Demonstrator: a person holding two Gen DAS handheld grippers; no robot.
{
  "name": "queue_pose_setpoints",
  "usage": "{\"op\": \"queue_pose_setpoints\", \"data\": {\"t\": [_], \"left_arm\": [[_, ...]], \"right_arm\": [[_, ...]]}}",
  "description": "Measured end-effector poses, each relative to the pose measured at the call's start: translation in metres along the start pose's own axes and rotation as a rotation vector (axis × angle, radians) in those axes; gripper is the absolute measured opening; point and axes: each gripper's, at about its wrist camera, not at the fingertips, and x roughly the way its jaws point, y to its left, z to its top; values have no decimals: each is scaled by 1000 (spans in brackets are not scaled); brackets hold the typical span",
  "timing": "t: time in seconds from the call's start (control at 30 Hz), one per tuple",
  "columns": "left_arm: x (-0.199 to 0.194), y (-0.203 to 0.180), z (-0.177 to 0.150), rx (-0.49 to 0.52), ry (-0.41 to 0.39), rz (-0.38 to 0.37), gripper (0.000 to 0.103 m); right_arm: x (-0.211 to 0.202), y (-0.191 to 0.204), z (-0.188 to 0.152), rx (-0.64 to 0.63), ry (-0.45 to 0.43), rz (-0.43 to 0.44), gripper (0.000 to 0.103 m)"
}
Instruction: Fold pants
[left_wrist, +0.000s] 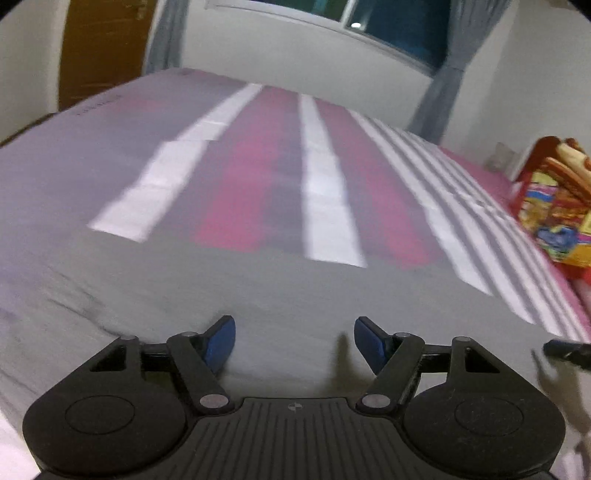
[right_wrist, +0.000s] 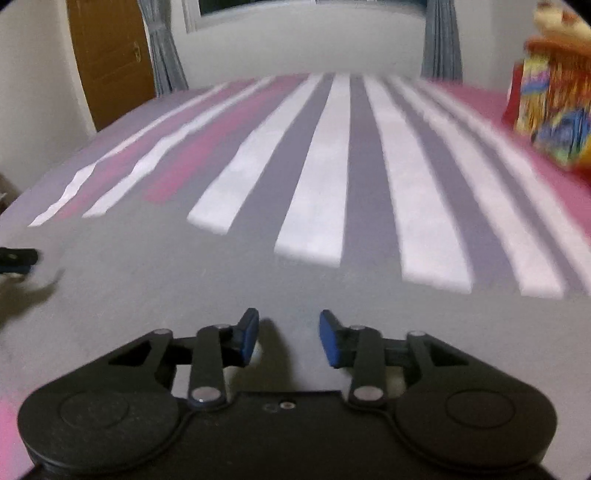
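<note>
Grey pants (left_wrist: 229, 291) lie flat on the striped bed; they also fill the near part of the right wrist view (right_wrist: 184, 266). My left gripper (left_wrist: 294, 341) is open just above the grey cloth, holding nothing. My right gripper (right_wrist: 289, 338) is open just above the same cloth, also empty. The tip of the right gripper shows at the right edge of the left wrist view (left_wrist: 567, 350). The tip of the left gripper shows at the left edge of the right wrist view (right_wrist: 16, 258). The near edge of the pants is hidden under the gripper bodies.
The bed sheet (right_wrist: 321, 166) has white, grey and pink stripes. A colourful bundle of toys or cloth (right_wrist: 554, 96) sits on the bed's right side, also in the left wrist view (left_wrist: 557, 206). A brown door (right_wrist: 110, 62) and a curtained window (left_wrist: 388, 26) lie beyond.
</note>
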Motion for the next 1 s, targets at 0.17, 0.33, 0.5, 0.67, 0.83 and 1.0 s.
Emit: {"op": "queue_pose_setpoints", "data": {"t": [0.17, 0.33, 0.5, 0.67, 0.83, 1.0], "left_arm": [[10, 34, 8, -59, -12, 30, 71], [6, 31, -1, 6, -27, 30, 71], [-20, 39, -15, 44, -29, 18, 71], [-37, 41, -29, 63, -7, 24, 71], [-48, 35, -35, 76, 12, 59, 71], [-70, 34, -44, 35, 14, 89, 71]], "right_arm": [[43, 68, 34, -22, -16, 232, 38], [93, 109, 48, -38, 37, 298, 49], [77, 57, 36, -25, 68, 302, 46], [-1, -69, -7, 39, 27, 130, 46], [-88, -229, -54, 283, -30, -157, 45], [-169, -311, -91, 542, -105, -367, 46]]}}
